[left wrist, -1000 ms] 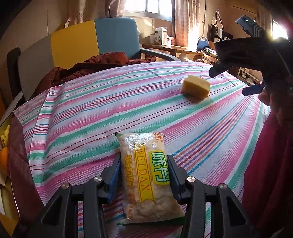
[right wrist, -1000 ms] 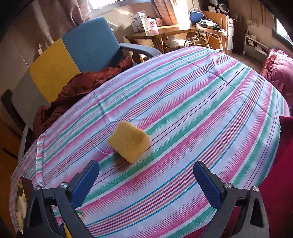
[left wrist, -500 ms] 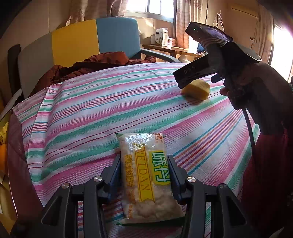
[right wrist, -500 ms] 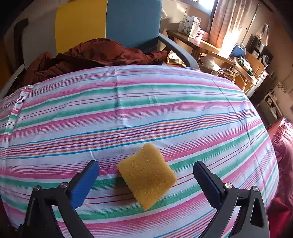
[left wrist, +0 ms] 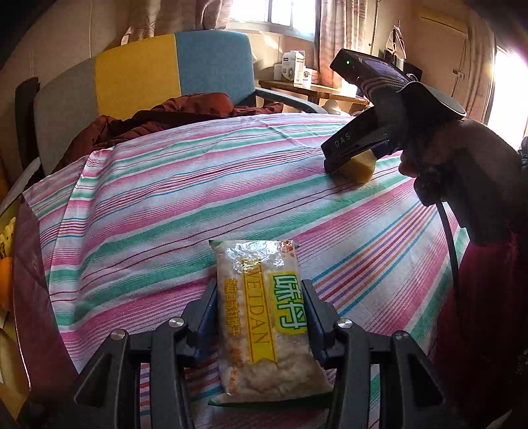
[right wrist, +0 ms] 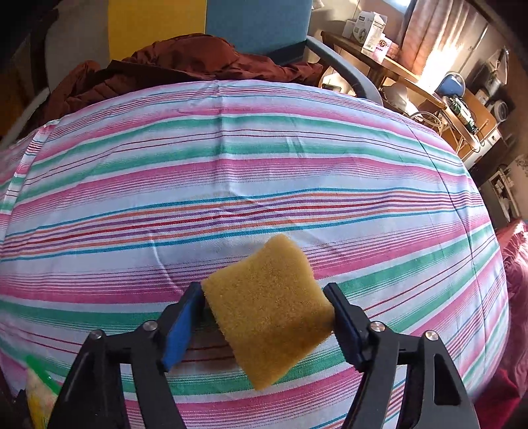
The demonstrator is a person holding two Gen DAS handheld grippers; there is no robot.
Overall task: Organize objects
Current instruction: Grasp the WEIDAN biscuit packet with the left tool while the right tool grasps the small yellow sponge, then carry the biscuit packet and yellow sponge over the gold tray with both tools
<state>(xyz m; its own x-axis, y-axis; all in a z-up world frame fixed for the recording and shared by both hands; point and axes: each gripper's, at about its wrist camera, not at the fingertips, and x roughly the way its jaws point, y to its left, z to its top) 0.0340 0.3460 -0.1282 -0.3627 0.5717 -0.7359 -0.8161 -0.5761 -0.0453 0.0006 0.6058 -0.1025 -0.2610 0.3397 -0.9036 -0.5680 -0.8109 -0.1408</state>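
Right claw [right wrist: 264, 313] has just been closing, and its pads now touch the sponge [right wrist: 267, 307]. Left claw [left wrist: 260, 313] grips the snack bag [left wrist: 264, 316]. Lifting comes next, I think.

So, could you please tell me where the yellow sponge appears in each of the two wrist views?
Left wrist view: yellow sponge far right on the striped cloth, partly behind the right gripper.
Right wrist view: it fills the lower centre, between the closing jaws, both pads touching.
Shared landmark: the yellow-and-blue chair behind the table.
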